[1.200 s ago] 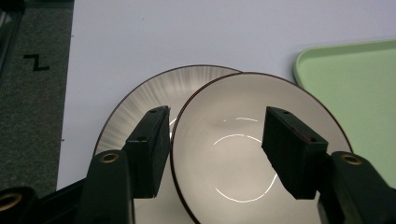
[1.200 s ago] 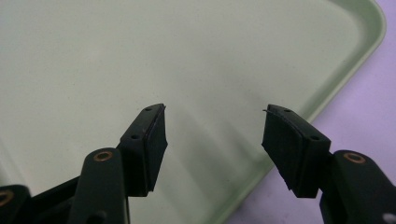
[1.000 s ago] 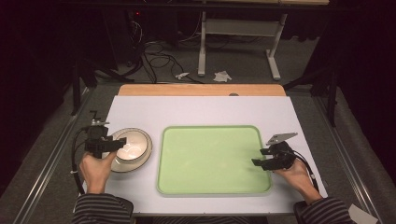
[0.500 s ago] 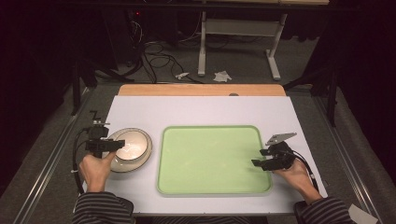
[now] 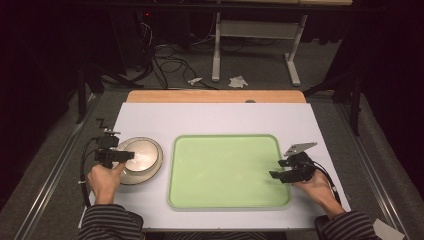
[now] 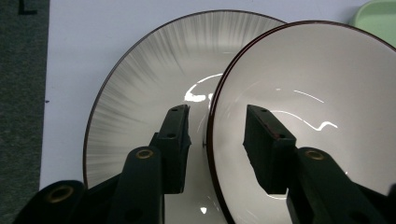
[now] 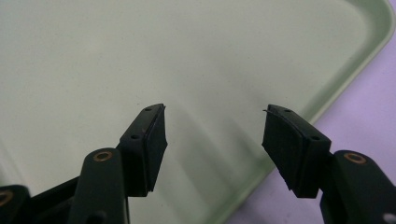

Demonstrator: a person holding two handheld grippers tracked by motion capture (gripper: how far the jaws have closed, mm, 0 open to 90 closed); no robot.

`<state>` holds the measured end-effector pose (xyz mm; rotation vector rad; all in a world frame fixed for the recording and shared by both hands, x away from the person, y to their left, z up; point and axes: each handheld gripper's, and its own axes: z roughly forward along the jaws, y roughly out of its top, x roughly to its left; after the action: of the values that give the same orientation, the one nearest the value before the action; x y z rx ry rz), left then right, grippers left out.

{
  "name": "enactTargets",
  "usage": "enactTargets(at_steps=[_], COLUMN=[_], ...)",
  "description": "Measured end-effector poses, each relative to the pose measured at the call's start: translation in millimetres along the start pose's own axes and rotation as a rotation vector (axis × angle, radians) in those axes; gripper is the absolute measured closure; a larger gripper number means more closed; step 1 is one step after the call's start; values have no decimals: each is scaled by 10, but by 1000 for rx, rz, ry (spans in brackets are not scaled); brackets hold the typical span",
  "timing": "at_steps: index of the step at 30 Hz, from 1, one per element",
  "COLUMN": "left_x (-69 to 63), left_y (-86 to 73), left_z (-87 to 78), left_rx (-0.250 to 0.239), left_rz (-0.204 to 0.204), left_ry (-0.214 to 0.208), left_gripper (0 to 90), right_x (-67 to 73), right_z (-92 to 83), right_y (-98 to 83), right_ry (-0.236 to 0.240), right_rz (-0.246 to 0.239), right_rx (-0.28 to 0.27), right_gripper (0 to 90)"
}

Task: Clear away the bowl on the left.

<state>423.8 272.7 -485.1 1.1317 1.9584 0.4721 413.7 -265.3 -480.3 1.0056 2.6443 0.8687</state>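
High view: a white table [image 5: 150, 120] carries a green tray [image 5: 227, 170] at its middle and a bowl [image 5: 142, 152] sitting on a plate [image 5: 131, 177] to the tray's left.
Left gripper [image 5: 120, 156]: held over the near left part of the bowl, its jaws astride the bowl's rim; they have just been closing, one jaw outside above the plate, one inside the bowl, and a gap shows on both sides of the rim, so nothing is clamped.
Bowl and plate up close: in the left gripper view the white bowl [image 6: 317, 88] with a dark rim lies on the streaked grey plate [image 6: 140, 93], shifted toward the tray side.
Right gripper [image 5: 279, 170]: poised over the tray's right edge, jaws wide apart and holding nothing; bare tray [image 7: 140, 56] lies beneath them in the right gripper view.
In the way: the tray's raised lip lies just beside the plate.
Around: a wooden strip [image 5: 215, 96] along the table's far edge, then cables [image 5: 165, 55], scraps of paper [image 5: 237, 81] and a stand's legs [image 5: 295, 70] on the floor.
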Motion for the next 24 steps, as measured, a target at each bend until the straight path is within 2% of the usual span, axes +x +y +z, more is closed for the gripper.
enactTargets(at_steps=[3, 6, 12, 17, 19, 20, 24], left_x=[35, 63, 77, 78, 82, 84, 74], left_y=[8, 27, 14, 19, 23, 25, 32], left_z=[12, 15, 37, 37, 35, 34, 35], left_rx=[6, 10, 23, 34, 37, 38, 36], left_rz=[-23, -66, -69, -88, -99, -106, -110], left_ry=[6, -4, 2, -15, -19, -22, -29], left_gripper=[653, 673, 748, 815, 817, 824, 826], right_x=[-1, -1, 1, 1, 1, 4, -4], right_z=[-2, 0, 6, 16, 15, 6, 11], right_y=[0, 0, 0, 2, 3, 4, 4], right_ry=[2, -1, 2, -1, 0, 5, 3], right_rz=[-6, -2, -3, -9, -9, 9, 2], right_rx=[-5, 1, -2, -2, -5, -2, -4], right_gripper=[410, 410, 410, 410, 411, 411, 411])
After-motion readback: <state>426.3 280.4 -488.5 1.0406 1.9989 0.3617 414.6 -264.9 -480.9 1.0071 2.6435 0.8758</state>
